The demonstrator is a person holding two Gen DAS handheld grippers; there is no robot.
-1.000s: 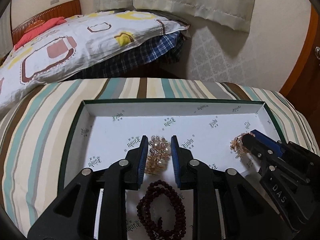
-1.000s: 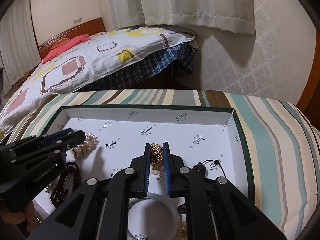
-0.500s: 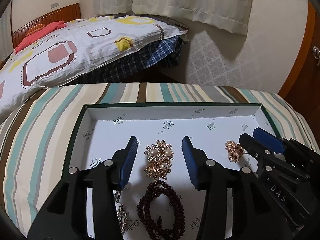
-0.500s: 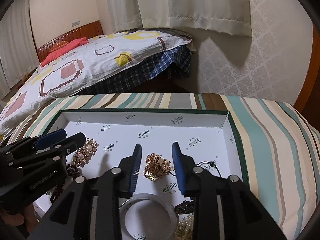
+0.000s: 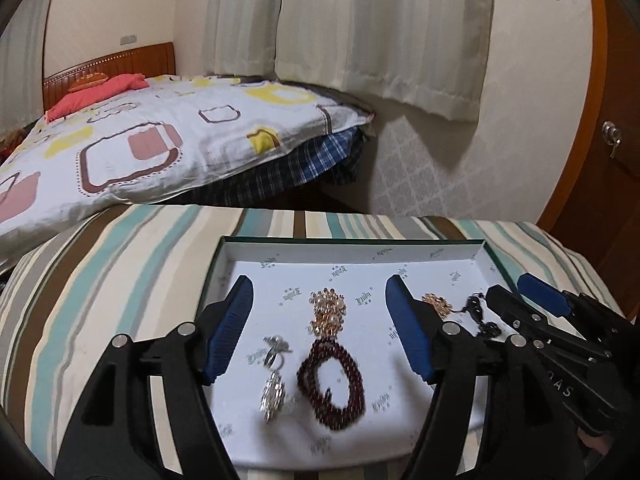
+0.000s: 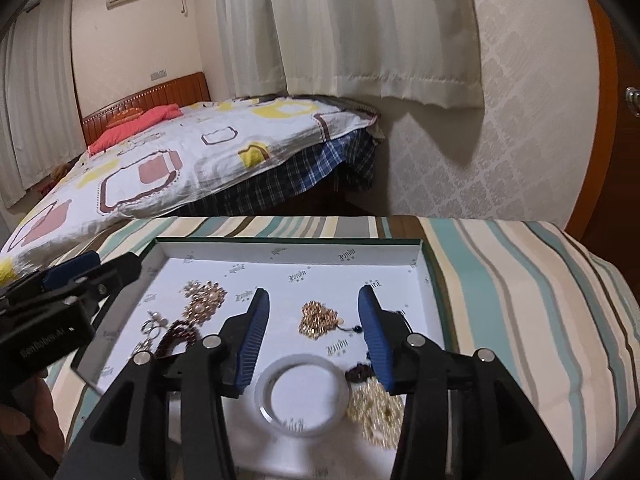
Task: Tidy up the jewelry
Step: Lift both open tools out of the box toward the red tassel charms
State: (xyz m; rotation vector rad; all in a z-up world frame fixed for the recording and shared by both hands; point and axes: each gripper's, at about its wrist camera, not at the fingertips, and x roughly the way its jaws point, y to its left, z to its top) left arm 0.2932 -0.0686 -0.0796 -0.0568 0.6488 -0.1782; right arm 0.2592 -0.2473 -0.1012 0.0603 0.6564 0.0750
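Note:
A white-lined box lid [image 5: 360, 250] [image 6: 288, 250] lies on the striped cover and holds the jewelry. My left gripper [image 5: 320, 300] is open and empty above a gold pearl brooch [image 5: 329, 312], a dark red bead bracelet [image 5: 332, 384] and silver rings [image 5: 274, 372]. My right gripper [image 6: 312, 312] is open and empty above a gold filigree piece [image 6: 318, 318], a pale bangle [image 6: 304, 394], a gold chain pile [image 6: 376, 410] and a small dark piece [image 6: 360, 372]. The gold filigree piece also shows in the left wrist view [image 5: 438, 305].
The lid sits on a striped cushion [image 5: 120, 280]. Behind is a bed with a patterned quilt [image 5: 160, 140], curtains [image 5: 380, 32] and a wooden door [image 5: 612, 140] at right. The right gripper body [image 5: 560, 344] crowds the lid's right side; the left gripper body [image 6: 60, 304] crowds its left.
Both grippers let go of their brooches, opened wide and drew back and up from the lid. The pearl brooch and the gold filigree piece now lie free on the lining.

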